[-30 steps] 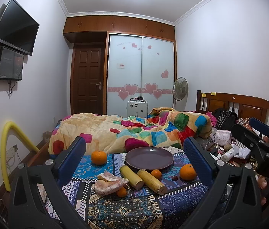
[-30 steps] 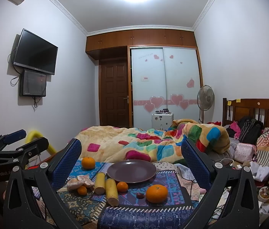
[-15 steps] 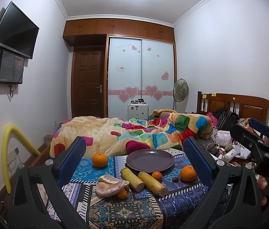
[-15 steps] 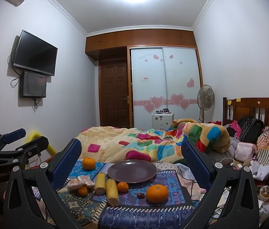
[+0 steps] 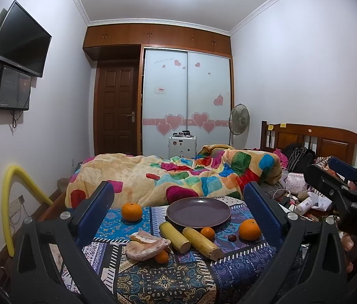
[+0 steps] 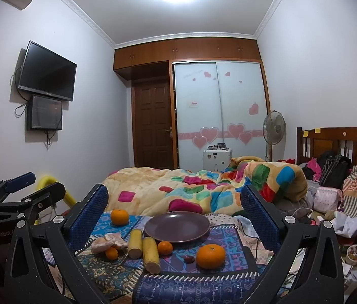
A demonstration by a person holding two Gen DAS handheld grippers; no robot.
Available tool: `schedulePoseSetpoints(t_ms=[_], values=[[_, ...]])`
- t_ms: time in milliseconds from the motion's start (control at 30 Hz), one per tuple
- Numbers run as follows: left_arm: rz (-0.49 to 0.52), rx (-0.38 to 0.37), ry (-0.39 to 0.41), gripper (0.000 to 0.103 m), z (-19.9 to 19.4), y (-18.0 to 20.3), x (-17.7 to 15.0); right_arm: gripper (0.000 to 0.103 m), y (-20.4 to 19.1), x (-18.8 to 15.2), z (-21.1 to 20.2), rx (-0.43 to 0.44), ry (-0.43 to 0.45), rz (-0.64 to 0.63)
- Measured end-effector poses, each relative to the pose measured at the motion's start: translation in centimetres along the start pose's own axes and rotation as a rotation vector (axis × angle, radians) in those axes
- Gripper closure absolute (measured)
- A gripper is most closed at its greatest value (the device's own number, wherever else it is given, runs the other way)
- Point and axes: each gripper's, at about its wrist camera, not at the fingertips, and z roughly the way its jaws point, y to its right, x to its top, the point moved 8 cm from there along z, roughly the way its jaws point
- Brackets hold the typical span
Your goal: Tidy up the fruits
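An empty purple plate (image 5: 198, 212) (image 6: 177, 226) sits on a patterned cloth (image 5: 168, 276). Around it lie a large orange at the left (image 5: 131, 211) (image 6: 119, 216), a large orange at the right (image 5: 249, 229) (image 6: 210, 252), two small oranges (image 5: 207, 232) (image 5: 162, 256), a small dark fruit (image 5: 232, 238) (image 6: 189, 259), two corn cobs (image 5: 201, 242) (image 6: 150, 250) and a pale bag (image 5: 146, 245). My left gripper (image 5: 178, 200) and right gripper (image 6: 173, 202) are open and empty, held back from the fruit.
A bed with a colourful quilt (image 5: 178, 174) lies behind the cloth. Clutter and bags (image 6: 335, 202) sit at the right by the headboard. A yellow tube (image 5: 14, 202) stands at the left wall. The other gripper shows at each view's edge (image 5: 350, 197) (image 6: 14, 202).
Both cameras have shifted slightly; the left view has tilted up a little. Nothing on the cloth has moved and both grippers stay open.
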Motion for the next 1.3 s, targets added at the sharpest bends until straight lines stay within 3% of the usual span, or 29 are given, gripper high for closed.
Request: schedulePoseSetpoints(t_ms=[1000,1300], values=[[0.003,0.0,-0.006,0.0,0.4,0.0,-0.2,0.0,-0.2,0.0,0.1,0.004,0.001,0.004],[0.043,0.022,-0.06,0.0,2.6,-1.3,-2.6,0.0,-0.2,-2.1,1.6,-0.004,-0.056,-0.014]])
